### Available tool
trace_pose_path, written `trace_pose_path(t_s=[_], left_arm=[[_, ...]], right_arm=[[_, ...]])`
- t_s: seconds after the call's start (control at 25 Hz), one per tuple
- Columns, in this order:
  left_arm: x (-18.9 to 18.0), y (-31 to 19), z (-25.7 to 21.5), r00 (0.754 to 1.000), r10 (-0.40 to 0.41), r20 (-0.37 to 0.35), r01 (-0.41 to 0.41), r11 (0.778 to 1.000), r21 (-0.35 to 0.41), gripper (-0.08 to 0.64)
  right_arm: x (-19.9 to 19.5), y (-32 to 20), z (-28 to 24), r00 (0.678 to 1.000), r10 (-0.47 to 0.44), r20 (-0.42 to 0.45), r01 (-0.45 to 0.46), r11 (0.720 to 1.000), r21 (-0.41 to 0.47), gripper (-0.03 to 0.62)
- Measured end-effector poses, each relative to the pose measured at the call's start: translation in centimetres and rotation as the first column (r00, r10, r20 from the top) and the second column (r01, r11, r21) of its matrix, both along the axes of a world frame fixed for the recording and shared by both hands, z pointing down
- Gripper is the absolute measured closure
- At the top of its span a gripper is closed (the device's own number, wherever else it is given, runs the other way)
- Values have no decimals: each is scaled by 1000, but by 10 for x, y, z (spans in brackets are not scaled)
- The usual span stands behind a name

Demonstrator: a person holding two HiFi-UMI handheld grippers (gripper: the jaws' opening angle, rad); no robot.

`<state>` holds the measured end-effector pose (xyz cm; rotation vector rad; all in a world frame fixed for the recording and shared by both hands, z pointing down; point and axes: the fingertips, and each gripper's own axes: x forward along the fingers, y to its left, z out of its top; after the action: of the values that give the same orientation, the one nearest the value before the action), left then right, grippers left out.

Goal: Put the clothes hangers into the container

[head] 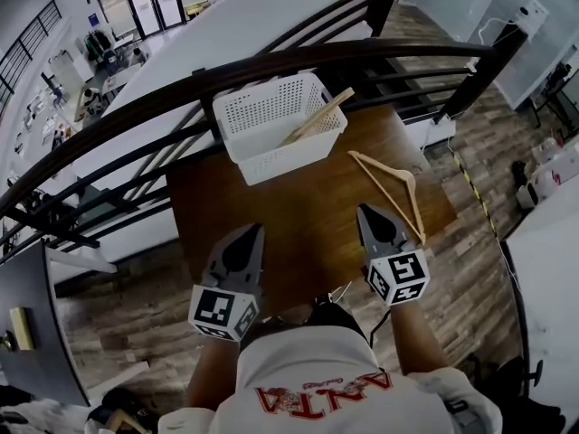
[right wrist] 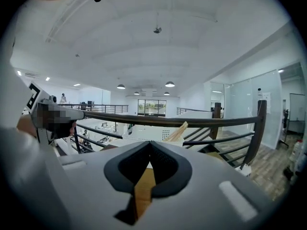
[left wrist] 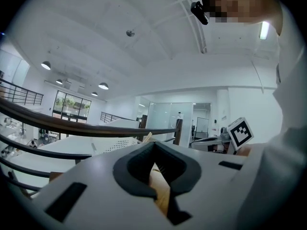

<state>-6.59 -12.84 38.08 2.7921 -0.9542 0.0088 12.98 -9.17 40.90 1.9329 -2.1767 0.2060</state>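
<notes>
- L tool (head: 254, 230): grey jaws together, nothing btwn them; sits over the near-left part of the brown wooden counter (head: 298, 215).
- R tool (head: 363, 210): jaws together too, empty; over counter's near-right part, just beside the light wooden clothes hanger (head: 389, 183).
- That hanger lies flat on counter's right side, outside the container.
- Container = white perforated plastic basket (head: 271, 120), at counter's far edge by the dark railing (head: 136, 107).
- A second wooden hanger (head: 317, 117) is in the basket, tilted, one end poking over the rim.
</notes>
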Motion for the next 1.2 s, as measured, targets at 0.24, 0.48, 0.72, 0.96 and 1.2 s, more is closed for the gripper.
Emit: trace_pose_path(t_s=[0.24, 0.48, 0.72, 0.96, 1.2], left_arm=[[45, 19, 14, 996, 88, 10, -88, 996, -30, 551], [82, 16, 19, 997, 67, 38, -65, 996, -58, 551], [154, 16, 27, 997, 37, 66, -32, 996, -77, 551], [219, 10, 39, 994, 18, 105, -8, 995, -96, 551], [266, 0, 62, 991, 6, 133, 12, 990, -138, 551]], right_arm=[[52, 32, 24, 994, 109, -13, -109, 992, -69, 589], [115, 30, 43, 986, 166, 11, -164, 981, -103, 588], [207, 26, 74, 982, 180, 57, -167, 971, -172, 586], [290, 18, 116, 977, 204, 63, -180, 947, -264, 566], [341, 4, 167, 977, 209, 43, -176, 903, -392, 473]])
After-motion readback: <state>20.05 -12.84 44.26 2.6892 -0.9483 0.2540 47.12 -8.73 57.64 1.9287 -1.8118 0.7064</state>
